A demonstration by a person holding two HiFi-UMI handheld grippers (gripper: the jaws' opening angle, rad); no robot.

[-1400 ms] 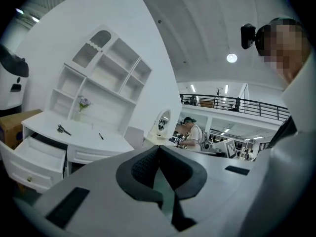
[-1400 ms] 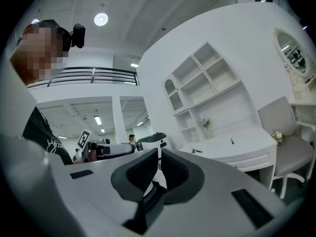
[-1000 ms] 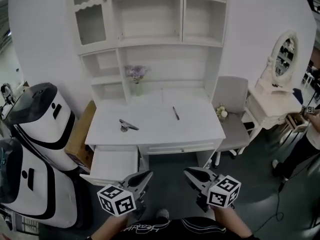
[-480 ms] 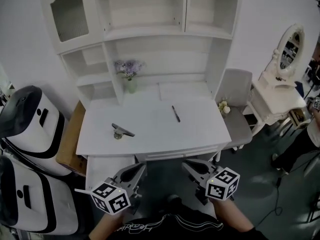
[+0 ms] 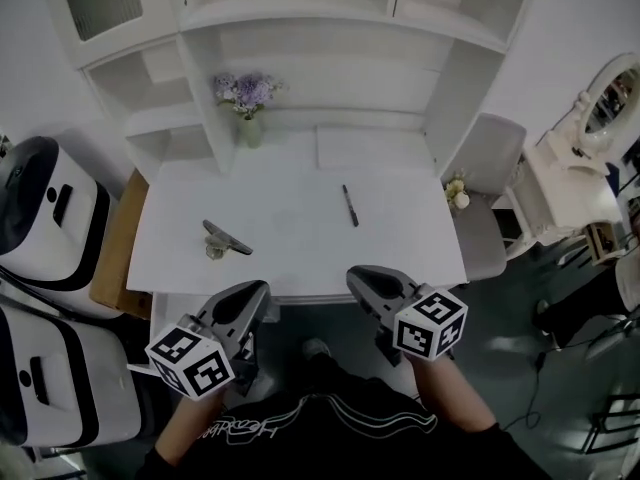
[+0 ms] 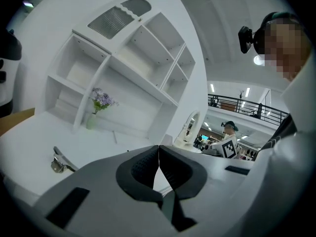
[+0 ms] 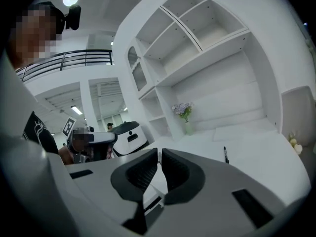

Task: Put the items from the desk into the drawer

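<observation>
The left gripper point(image 5: 258, 291) and right gripper point(image 5: 356, 277) point level toward 12 o'clock at the white tabletop's point(image 5: 290, 218) near edge. Both sets of fingers are closed on nothing. A slim black pen point(image 5: 350, 206) lies at the right gripper's 12 o'clock, and a grey metal clip point(image 5: 226, 240) at the left's 11 o'clock.

A white desk point(image 5: 290, 218) was seen from above, its top mostly bare. A black pen point(image 5: 350, 206) was laid right of centre, pointing near to far. A metal clip point(image 5: 226, 239) was placed well apart from it, on the near left part. At the far edge, left of centre, a vase of purple flowers point(image 5: 248, 118) was stood upright beside the upright of a white shelf unit point(image 5: 300, 13) carried on the desk's far side. A flat white sheet point(image 5: 372, 149) was laid at the far right.
</observation>
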